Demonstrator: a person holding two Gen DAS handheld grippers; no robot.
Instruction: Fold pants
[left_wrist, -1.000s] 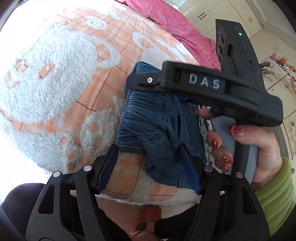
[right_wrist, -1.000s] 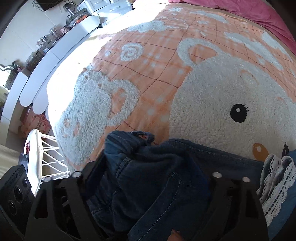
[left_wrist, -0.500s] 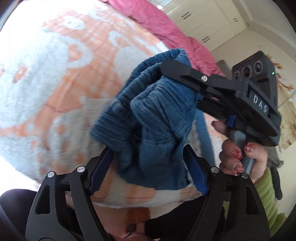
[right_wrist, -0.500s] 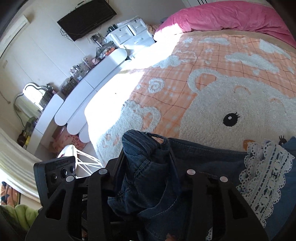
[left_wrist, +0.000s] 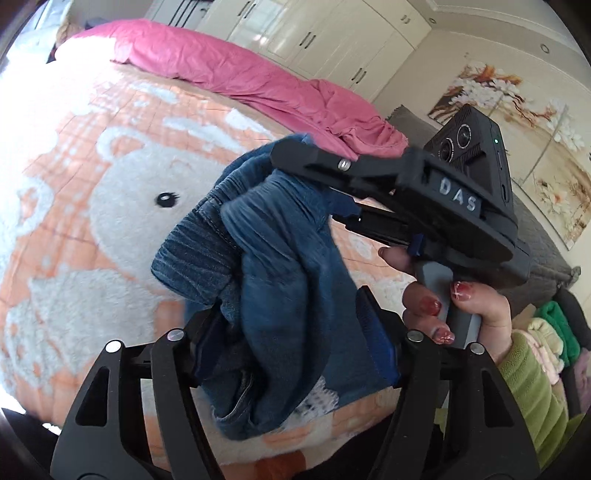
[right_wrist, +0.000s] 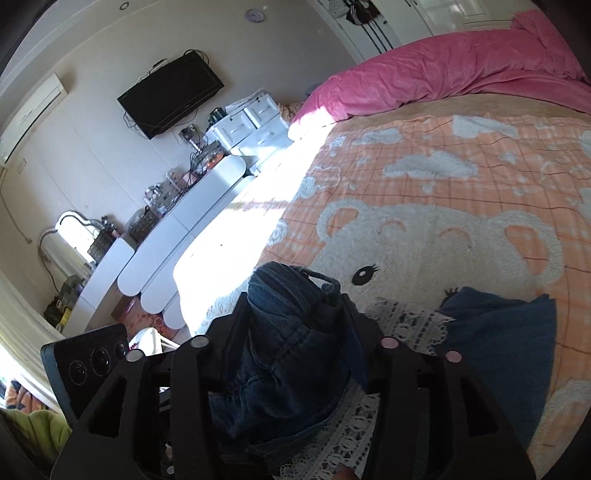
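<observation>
blue denim fills the middle of both our views: the pants (left_wrist: 273, 266) are bunched into a thick wad and lifted off the bed (left_wrist: 92, 229), hanging between our two tools over the near edge of the bed. in the left wrist view our left gripper (left_wrist: 295, 343) has the wad between its two blue-padded fingers (left_wrist: 376, 332); its jaws are closing, and the cloth fills the gap from pad to pad, so we read it as clamped on the denim. the lower end of the wad hangs down in front of this tool, with a strip of white lace trim (left_wrist: 317, 398) showing under it.

in that same view our right gripper (left_wrist: 314, 166) comes in from the right side, its upper finger lying over the top of the wad. our right hand (left_wrist: 454, 306), with red-painted nails and a green sleeve (left_wrist: 532, 376), holds its grey handle. in the right wrist view the right gripper (right_wrist: 291, 321) has a fold of the pants (right_wrist: 288, 354) bulging up between its fingers; its jaws are opening, yet the denim is packed between them from side to side.

part of the pants lies on the bed near its near edge, on the orange checked blanket (right_wrist: 461, 177) with the white bear, lace along its edge. a pink quilt (right_wrist: 443, 70) lies along the far edge of the bed. a dark screen (right_wrist: 170, 92) hangs on the wall beyond the left edge of the bed.
</observation>
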